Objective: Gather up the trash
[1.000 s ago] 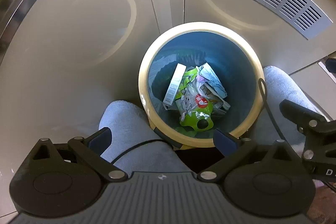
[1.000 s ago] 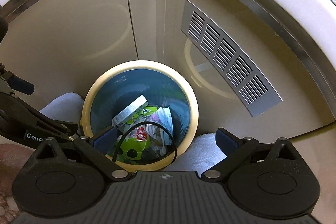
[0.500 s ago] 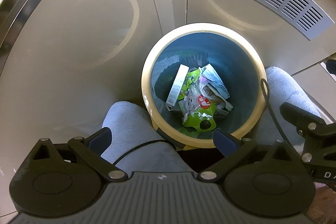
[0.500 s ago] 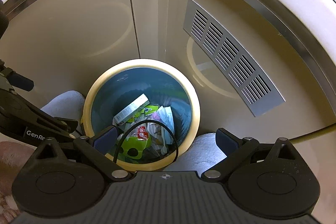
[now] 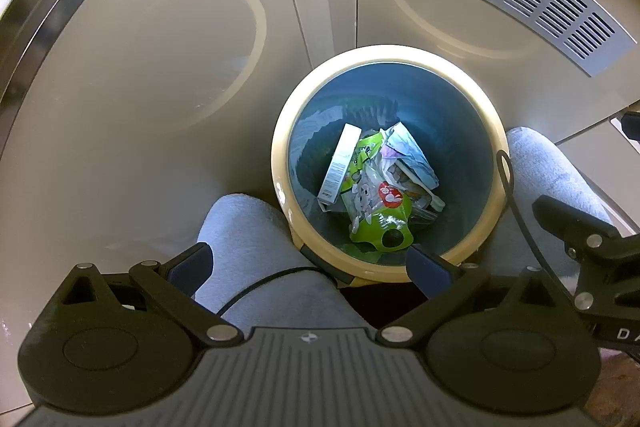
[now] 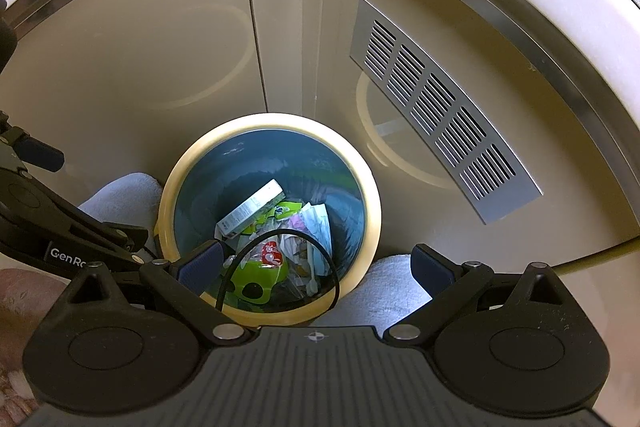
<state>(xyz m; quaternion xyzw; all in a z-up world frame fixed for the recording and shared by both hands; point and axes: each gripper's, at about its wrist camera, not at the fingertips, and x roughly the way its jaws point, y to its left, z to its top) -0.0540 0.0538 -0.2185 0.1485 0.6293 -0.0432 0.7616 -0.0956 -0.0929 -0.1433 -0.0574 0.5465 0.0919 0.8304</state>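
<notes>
Beige cabinet doors (image 5: 168, 75) fill the field ahead of both pairs of jaws; a slotted metal vent (image 6: 440, 107) is set in the door ahead and to the right of the right jaws. A round bin (image 5: 280, 163) with a cream rim and blue interior stands on the floor against the doors, ahead of and below the left jaws, its near rim just beyond their right finger; in the right wrist view the bin (image 6: 370, 211) lies ahead of the left finger. The person's knees in grey fabric (image 5: 256, 243) flank the bin on either side. Left gripper (image 5: 308, 263): jaws spread wide, nothing between them. Right gripper (image 6: 316, 263): jaws likewise spread wide and empty. The trash lies at the bottom of the bin: a green printed wrapper (image 5: 376, 203) nearest the jaws, crumpled white paper (image 5: 408, 155) to its right, and a narrow white box (image 5: 340, 163) leaning at its left. A black cable (image 6: 280, 239) loops across the bin's mouth between the right jaws.
</notes>
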